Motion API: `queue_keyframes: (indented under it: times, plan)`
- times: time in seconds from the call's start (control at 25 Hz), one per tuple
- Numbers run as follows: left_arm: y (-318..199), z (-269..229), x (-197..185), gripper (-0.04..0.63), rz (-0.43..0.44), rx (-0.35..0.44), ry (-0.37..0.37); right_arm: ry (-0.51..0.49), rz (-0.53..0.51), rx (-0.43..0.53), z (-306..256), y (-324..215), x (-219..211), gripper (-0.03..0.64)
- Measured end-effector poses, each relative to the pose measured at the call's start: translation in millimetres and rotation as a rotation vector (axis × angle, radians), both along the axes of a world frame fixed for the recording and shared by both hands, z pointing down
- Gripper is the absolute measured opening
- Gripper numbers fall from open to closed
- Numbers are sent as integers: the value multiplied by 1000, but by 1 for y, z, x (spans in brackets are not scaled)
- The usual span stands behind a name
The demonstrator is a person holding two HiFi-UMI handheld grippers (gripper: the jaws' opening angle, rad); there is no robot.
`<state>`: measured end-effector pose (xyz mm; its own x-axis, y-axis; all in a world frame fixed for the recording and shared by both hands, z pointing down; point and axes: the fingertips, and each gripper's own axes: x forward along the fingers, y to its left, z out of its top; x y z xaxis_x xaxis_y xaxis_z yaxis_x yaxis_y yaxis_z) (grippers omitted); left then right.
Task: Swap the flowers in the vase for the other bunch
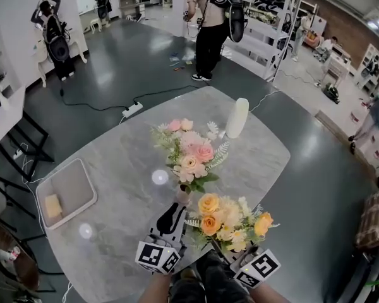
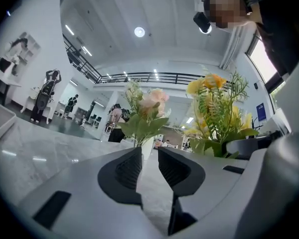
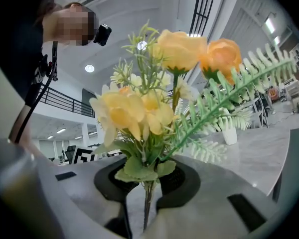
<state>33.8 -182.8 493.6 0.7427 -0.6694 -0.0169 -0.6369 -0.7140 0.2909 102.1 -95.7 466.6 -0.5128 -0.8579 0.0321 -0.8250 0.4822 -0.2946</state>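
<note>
A pink bouquet (image 1: pixel 191 153) (image 2: pixel 152 101) stands in a small pale vase (image 1: pixel 182 196) (image 2: pixel 148 147) in the middle of the grey marble table (image 1: pixel 114 163). My left gripper (image 1: pixel 172 214) (image 2: pixel 149 158) sits level just in front of that vase. It is open with nothing between its pads, and the vase shows through the gap. To the right, my right gripper (image 1: pixel 220 248) (image 3: pixel 148 183) is shut on the stems of a yellow and orange bouquet (image 1: pixel 224 219) (image 3: pixel 149 103) (image 2: pixel 214 108), held upright. The blooms hide its jaws in the head view.
A tall white vase (image 1: pixel 237 117) (image 3: pixel 230 133) stands at the table's far side. A grey tray (image 1: pixel 72 185) holding a yellow block (image 1: pixel 52 205) lies at the table's left edge. Chairs crowd the left; people stand on the floor beyond.
</note>
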Motion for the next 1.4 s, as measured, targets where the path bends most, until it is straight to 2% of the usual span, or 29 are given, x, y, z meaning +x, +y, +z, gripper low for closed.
queue_keyframes:
  times: [0.2, 0.48, 0.64, 0.8, 1.12, 1.36, 1.4]
  plan:
    - [-24, 3, 11, 166, -17, 30, -59, 1, -13, 4, 2, -11, 6, 109]
    - [-47, 8, 32, 212, 0, 70, -182, -14, -27, 3, 1, -18, 14, 109]
    - [-55, 3, 35, 216, -9, 87, -176, -22, -32, 10, -1, -21, 16, 109]
    - [-61, 0, 40, 216, -1, 121, -211, -19, -42, 21, -3, -23, 17, 109]
    - [-71, 0, 49, 216, 1, 123, -232, 18, -45, 51, -11, -25, 14, 109]
    - [-79, -8, 50, 211, 0, 134, -204, 19, -50, 83, -21, -25, 9, 109]
    - [-80, -10, 49, 182, -2, 137, -199, 21, -48, 80, -21, -26, 9, 109]
